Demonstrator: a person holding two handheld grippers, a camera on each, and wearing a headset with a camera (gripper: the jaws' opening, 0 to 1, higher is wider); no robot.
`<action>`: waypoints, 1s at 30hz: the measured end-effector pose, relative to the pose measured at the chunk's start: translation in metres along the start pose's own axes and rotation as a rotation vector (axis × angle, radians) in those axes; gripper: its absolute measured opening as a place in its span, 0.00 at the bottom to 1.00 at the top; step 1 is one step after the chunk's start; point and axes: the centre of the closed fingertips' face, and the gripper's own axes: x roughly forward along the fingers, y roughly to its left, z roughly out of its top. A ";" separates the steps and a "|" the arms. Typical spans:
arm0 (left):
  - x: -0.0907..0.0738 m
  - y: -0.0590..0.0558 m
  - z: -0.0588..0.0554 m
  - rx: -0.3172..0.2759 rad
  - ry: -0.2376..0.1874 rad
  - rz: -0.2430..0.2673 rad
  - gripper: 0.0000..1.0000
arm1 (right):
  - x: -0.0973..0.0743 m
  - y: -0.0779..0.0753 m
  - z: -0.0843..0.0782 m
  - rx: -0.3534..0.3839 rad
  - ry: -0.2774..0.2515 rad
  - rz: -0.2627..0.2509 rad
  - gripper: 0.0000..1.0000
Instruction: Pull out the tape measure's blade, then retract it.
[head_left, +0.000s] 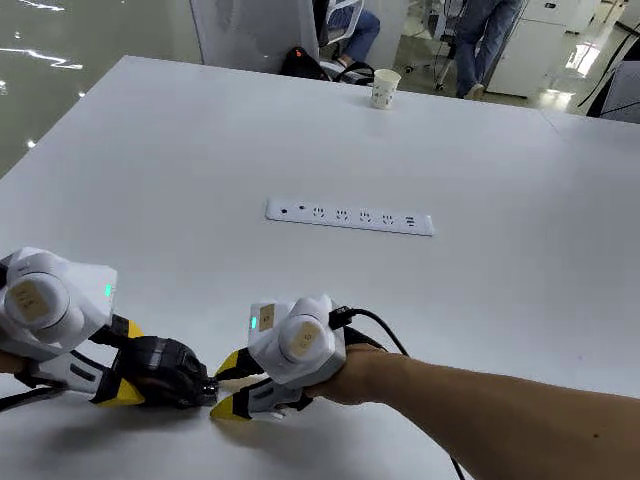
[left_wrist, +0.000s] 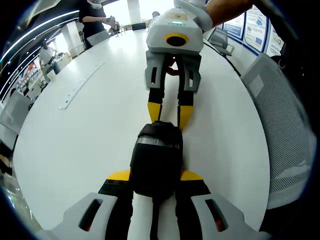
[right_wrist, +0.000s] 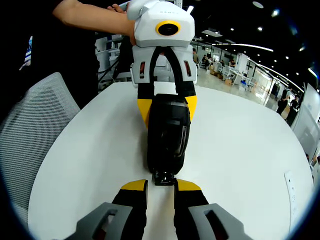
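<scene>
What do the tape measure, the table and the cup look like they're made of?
Tape measure: black case, likely plastic, perhaps rubber-coated; mostly matte, with a glossier panel that catches the light. Table: smooth white top, probably laminate, with a soft sheen. Cup: looks like paper, white with a small printed pattern, though too small to be sure.

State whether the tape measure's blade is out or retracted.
Retracted: the hook sits against the tape measure case, and no length of blade shows between them.
</scene>
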 end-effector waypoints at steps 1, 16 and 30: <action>0.000 0.000 0.000 -0.001 -0.002 0.000 0.27 | 0.001 -0.001 0.000 0.000 0.001 -0.001 0.17; -0.001 0.001 -0.001 -0.010 -0.013 -0.002 0.27 | 0.005 -0.006 0.004 -0.004 -0.008 -0.007 0.11; -0.001 0.000 -0.001 -0.026 -0.019 0.002 0.27 | 0.006 -0.006 0.004 -0.006 -0.009 -0.005 0.09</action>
